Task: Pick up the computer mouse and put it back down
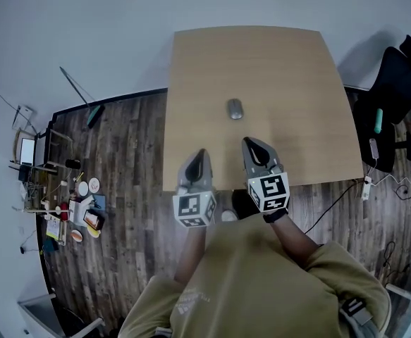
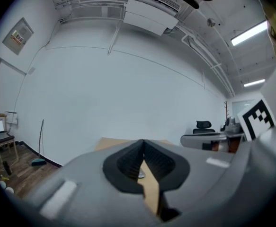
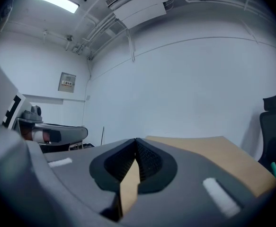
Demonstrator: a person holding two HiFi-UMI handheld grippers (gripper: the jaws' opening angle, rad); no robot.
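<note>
A grey computer mouse (image 1: 235, 108) lies alone near the middle of the light wooden table (image 1: 290, 69). Both grippers hover over the table's near edge, short of the mouse, pointing roughly level toward the far wall. My left gripper (image 1: 199, 152) is shut with nothing in it; in the left gripper view its jaws (image 2: 143, 142) meet at the tips, and a sliver of the mouse (image 2: 141, 174) shows through the gap below. My right gripper (image 1: 248, 141) is also shut and empty, slightly nearer the mouse; in the right gripper view (image 3: 136, 140) only tabletop shows behind the jaws.
A black office chair (image 1: 395, 83) stands off the table's right side, also seen in the right gripper view (image 3: 272, 126). A power strip with cables (image 1: 366, 186) lies on the wood floor. Small clutter (image 1: 71, 203) and a broom (image 1: 92, 115) sit at the left.
</note>
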